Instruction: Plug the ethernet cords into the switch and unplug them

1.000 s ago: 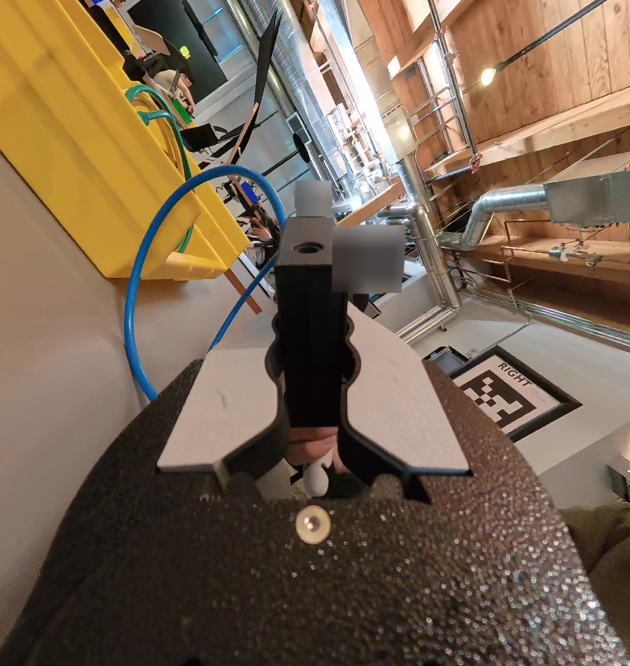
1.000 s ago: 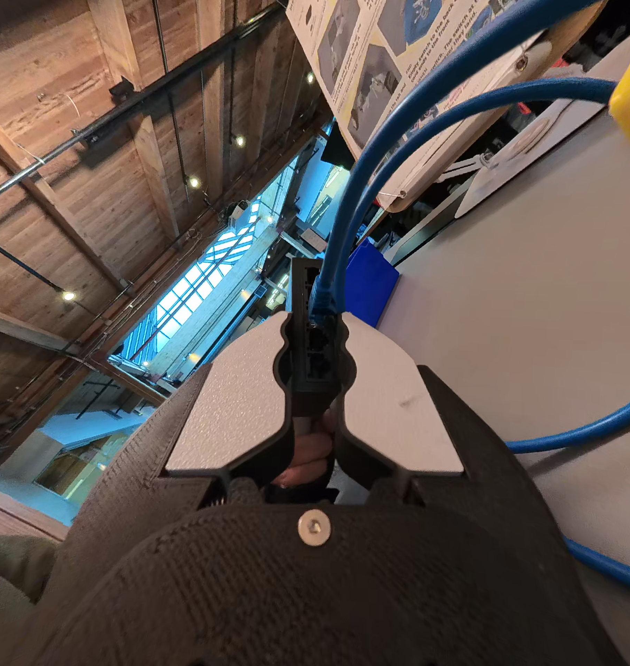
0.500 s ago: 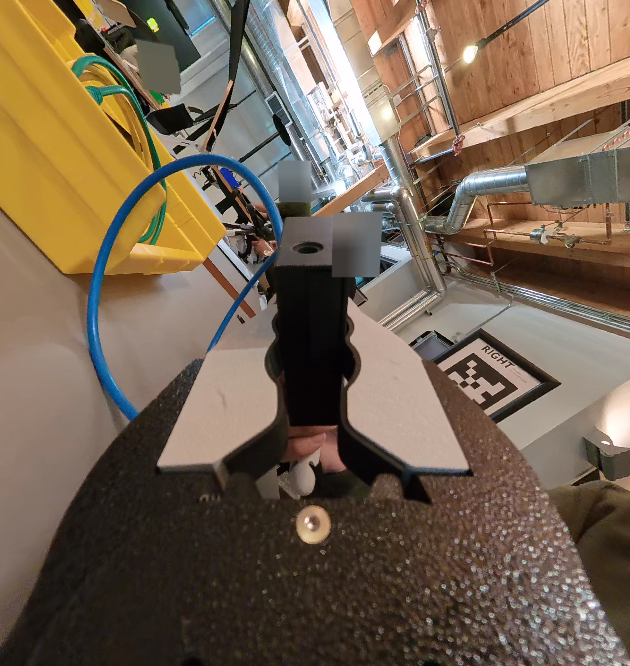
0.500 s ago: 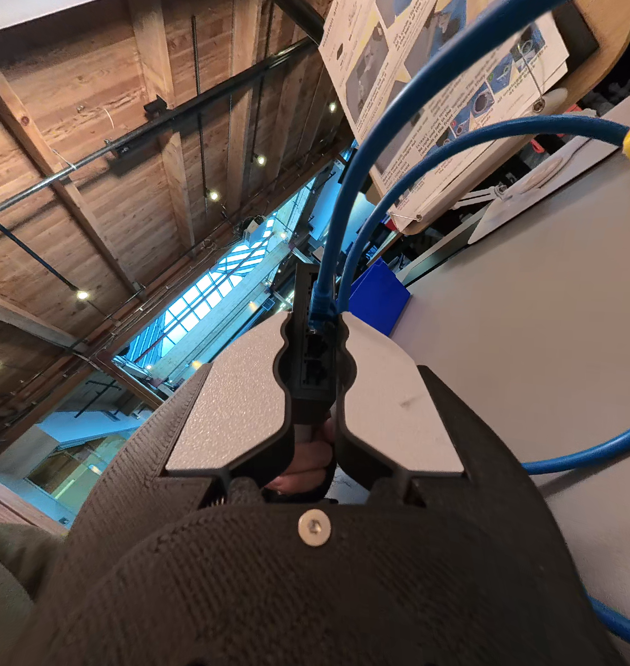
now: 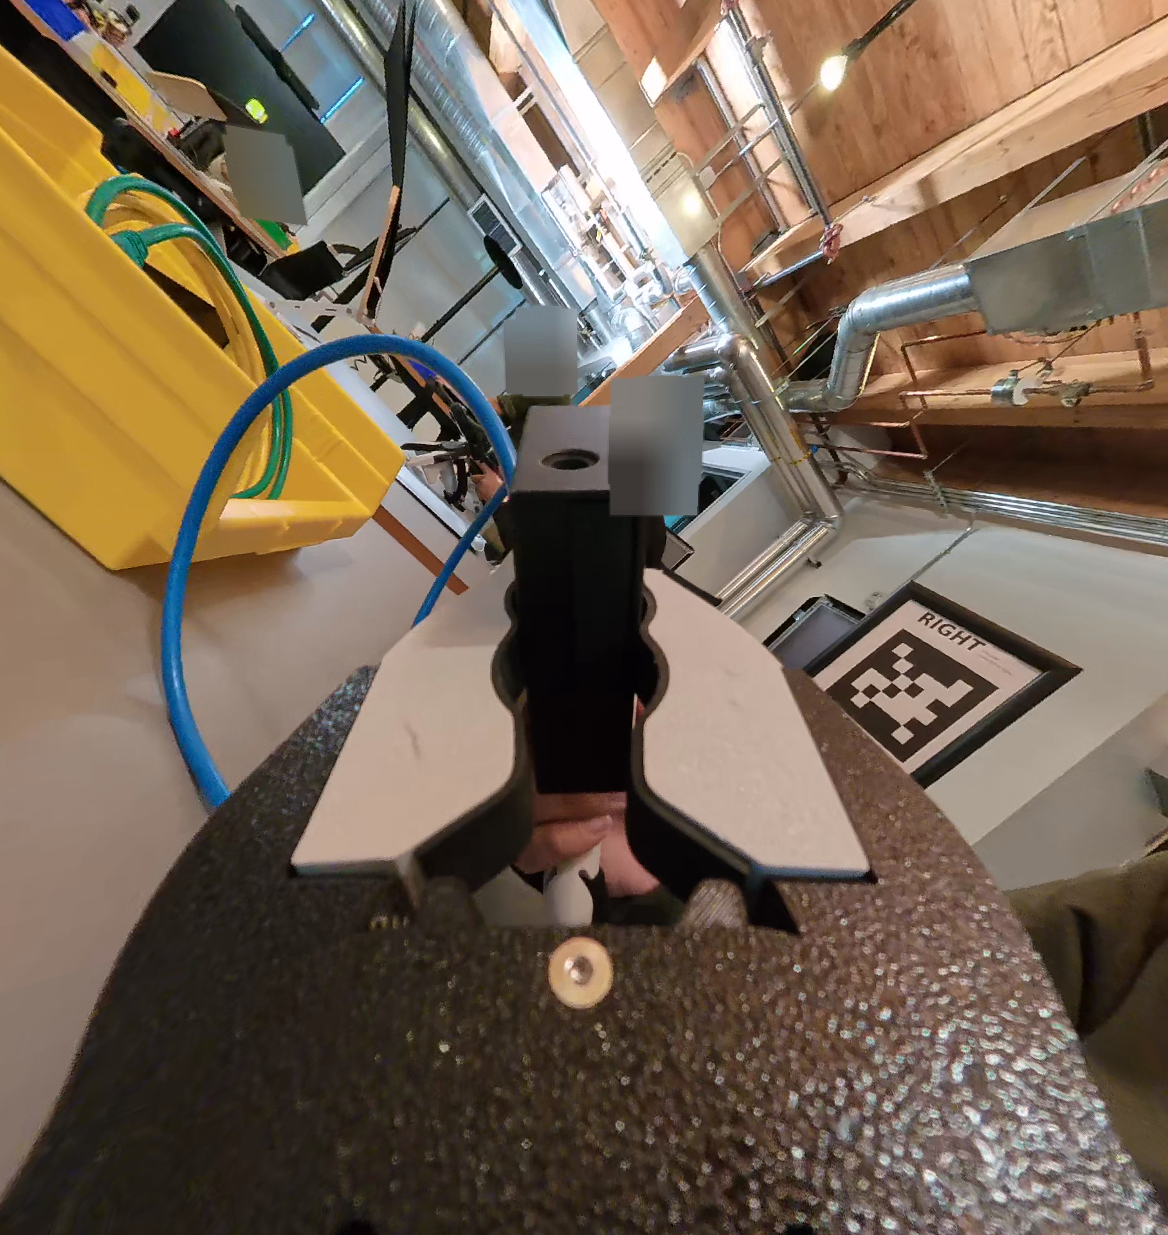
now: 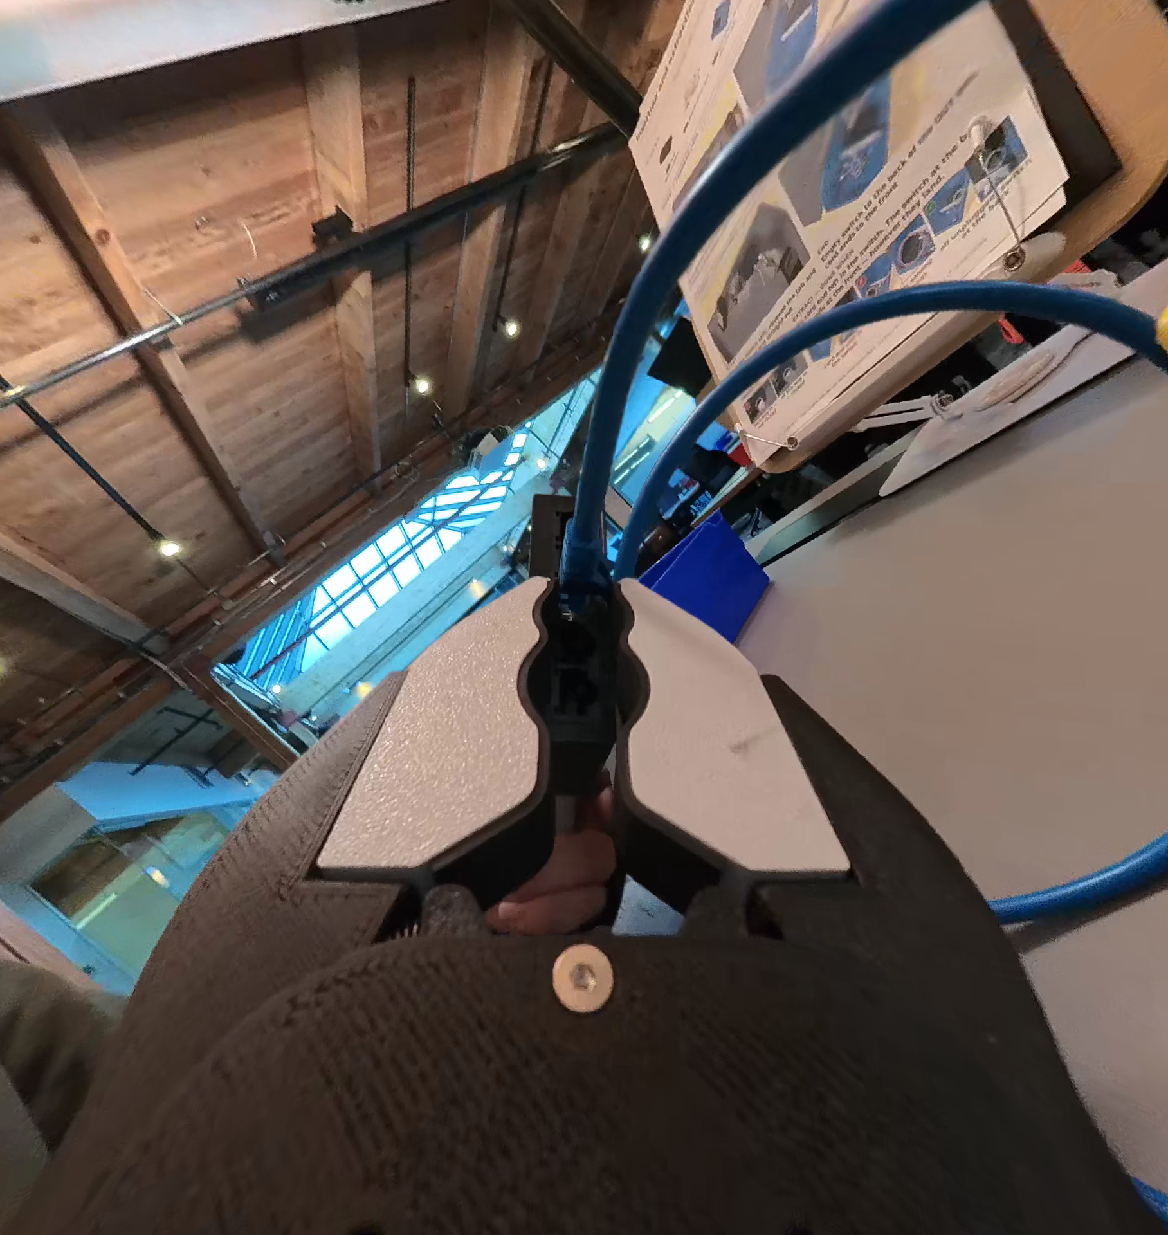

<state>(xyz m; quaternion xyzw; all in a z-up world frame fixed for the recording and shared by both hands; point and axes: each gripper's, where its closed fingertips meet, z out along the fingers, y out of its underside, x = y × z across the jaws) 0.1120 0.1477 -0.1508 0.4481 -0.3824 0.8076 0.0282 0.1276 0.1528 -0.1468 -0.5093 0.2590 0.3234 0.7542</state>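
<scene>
A black ethernet switch [image 5: 571, 528] is clamped between both grippers and held above the grey table [image 5: 67, 735]. My left gripper [image 5: 578, 601] is shut on its plain side, which has a round hole at the end. My right gripper [image 6: 581, 591] is shut on the switch [image 6: 578, 695] with its port side facing the camera. A blue ethernet cord [image 6: 641, 314] is plugged into a port by its blue plug [image 6: 578, 568] just past the fingertips. A second blue cord [image 6: 835, 327] arcs beside it. A blue cord loop [image 5: 180, 601] shows in the left wrist view.
A yellow bin [image 5: 67, 401] with green and yellow cords [image 5: 260, 374] stands on the table to the left. A framed marker board [image 5: 922, 681] is at the right. An instruction sheet on a board [image 6: 835, 200] and a blue bin [image 6: 701, 575] sit beyond the table.
Both grippers have turned slightly with the switch still clamped. The yellow bin has slid left in the left wrist view, and the right wrist view has tilted. The blue cord stays plugged in.
</scene>
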